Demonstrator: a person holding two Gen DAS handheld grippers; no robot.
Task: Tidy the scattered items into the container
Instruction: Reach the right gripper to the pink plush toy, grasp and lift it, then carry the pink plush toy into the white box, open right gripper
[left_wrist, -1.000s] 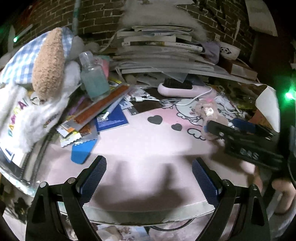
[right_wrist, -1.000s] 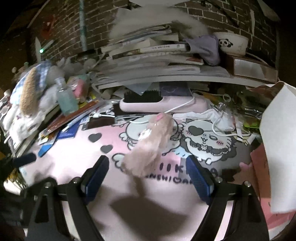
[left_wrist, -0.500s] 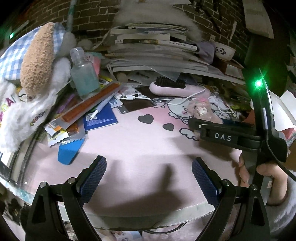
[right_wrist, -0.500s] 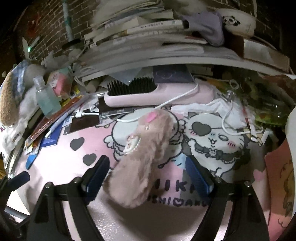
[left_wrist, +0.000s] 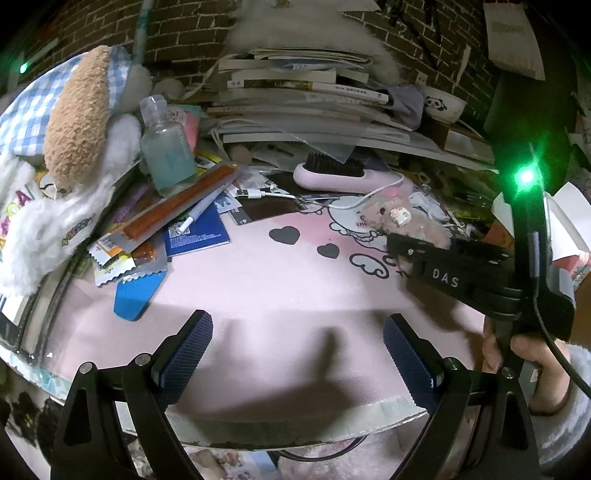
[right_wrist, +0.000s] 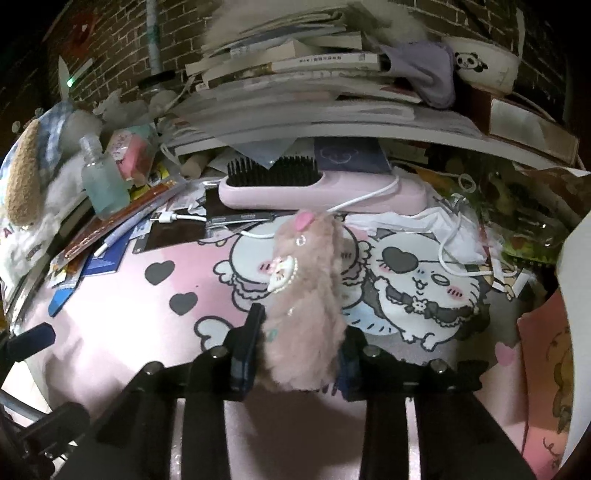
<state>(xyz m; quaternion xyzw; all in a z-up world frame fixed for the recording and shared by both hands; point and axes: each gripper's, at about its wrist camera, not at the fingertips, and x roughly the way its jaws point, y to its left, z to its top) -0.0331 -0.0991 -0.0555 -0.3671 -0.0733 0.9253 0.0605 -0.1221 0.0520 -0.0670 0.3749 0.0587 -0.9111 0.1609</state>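
A hairbrush (right_wrist: 310, 188) lies behind the plush toy (right_wrist: 303, 295) on the mat (right_wrist: 110, 314), a bottle (right_wrist: 101, 184) at left.

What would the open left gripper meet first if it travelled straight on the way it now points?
Probably the bare pink cartoon-print desk mat: the left gripper points downward at it, nothing between its pads. Depth is uncertain.

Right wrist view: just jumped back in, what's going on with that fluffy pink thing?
The right gripper has just been closing its jaws, and they now pinch the near end of the pink plush toy, which lies on the pink cartoon mat. It does not look lifted yet. The left gripper hangs open over a bare part of the mat, holding nothing. No container is in view.
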